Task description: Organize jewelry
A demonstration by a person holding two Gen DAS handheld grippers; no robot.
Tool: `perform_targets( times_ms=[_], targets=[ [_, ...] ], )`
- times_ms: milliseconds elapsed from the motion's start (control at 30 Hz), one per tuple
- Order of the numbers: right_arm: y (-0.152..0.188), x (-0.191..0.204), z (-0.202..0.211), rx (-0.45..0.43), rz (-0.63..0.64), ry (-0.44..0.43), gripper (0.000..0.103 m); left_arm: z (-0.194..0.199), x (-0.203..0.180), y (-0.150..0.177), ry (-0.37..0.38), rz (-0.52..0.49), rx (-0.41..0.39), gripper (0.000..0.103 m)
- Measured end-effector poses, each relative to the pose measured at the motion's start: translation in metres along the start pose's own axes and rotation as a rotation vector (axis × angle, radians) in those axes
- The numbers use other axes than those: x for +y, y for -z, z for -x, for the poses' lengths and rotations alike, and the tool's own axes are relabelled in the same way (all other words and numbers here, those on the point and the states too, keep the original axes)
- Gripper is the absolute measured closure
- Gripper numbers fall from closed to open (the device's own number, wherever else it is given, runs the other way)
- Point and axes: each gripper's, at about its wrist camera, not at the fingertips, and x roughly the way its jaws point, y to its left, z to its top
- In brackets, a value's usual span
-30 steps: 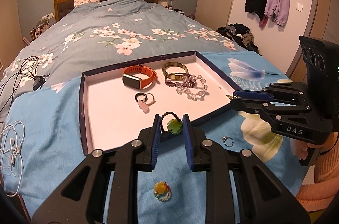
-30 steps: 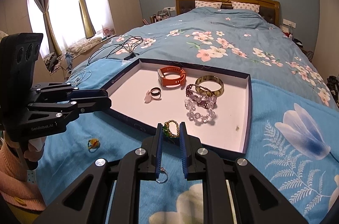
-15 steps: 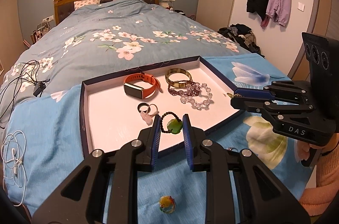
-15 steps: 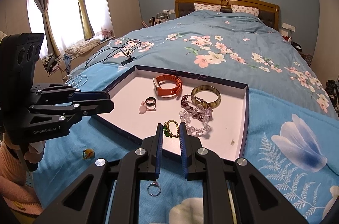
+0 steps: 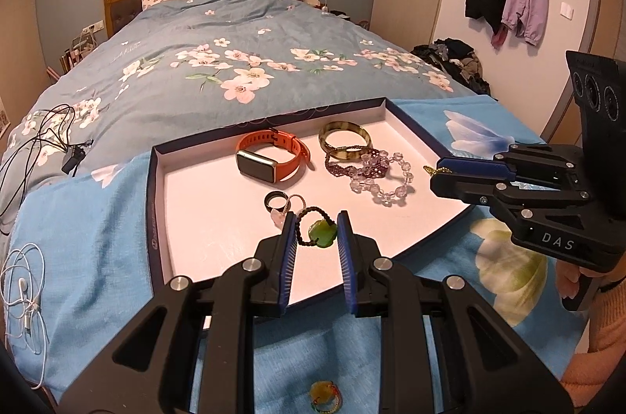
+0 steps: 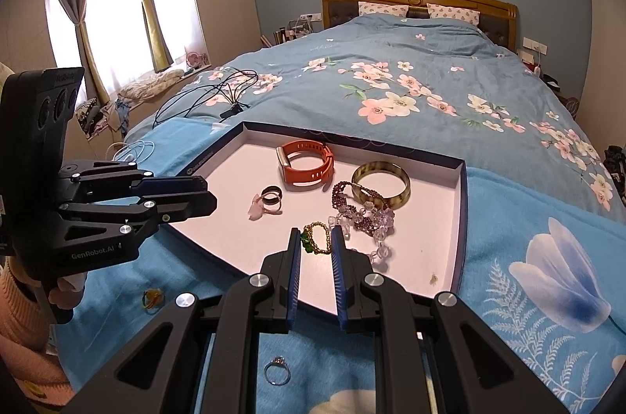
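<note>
My left gripper (image 5: pixel 316 224) is shut on a dark beaded bracelet with a green jade pendant (image 5: pixel 322 234), held over the near part of the white tray (image 5: pixel 150 202). My right gripper (image 6: pixel 315 238) is shut on a small gold-bead bracelet with green stones (image 6: pixel 317 238), also above the tray's (image 6: pixel 463 218) near edge. In the tray lie an orange smartwatch (image 5: pixel 274 161), an amber bangle (image 5: pixel 344 140), purple and clear bead bracelets (image 5: pixel 371 171) and two rings (image 5: pixel 279 200). Each gripper shows in the other's view: right (image 5: pixel 434 179), left (image 6: pixel 209 197).
On the blue bedspread in front of the tray lie a yellow-green ring (image 5: pixel 324 402) and a silver ring (image 6: pixel 277 371). Earphones (image 5: pixel 23 288) and black cables (image 5: pixel 51 136) lie to the left. A person's hands in orange sleeves hold the grippers.
Both grippers have moved forward from the bedspread to over the tray's near edge, each still carrying its bracelet. The loose rings have slid lower in the views.
</note>
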Motion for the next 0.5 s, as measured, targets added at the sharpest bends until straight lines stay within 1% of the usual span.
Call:
perform_targets(
  times_ms=[500],
  targets=[
    [-0.002, -0.003, -0.015, 0.025, -0.009, -0.002, 0.089, -0.014, 0.003, -0.002, -0.013, 0.004, 0.020, 0.082]
  ],
)
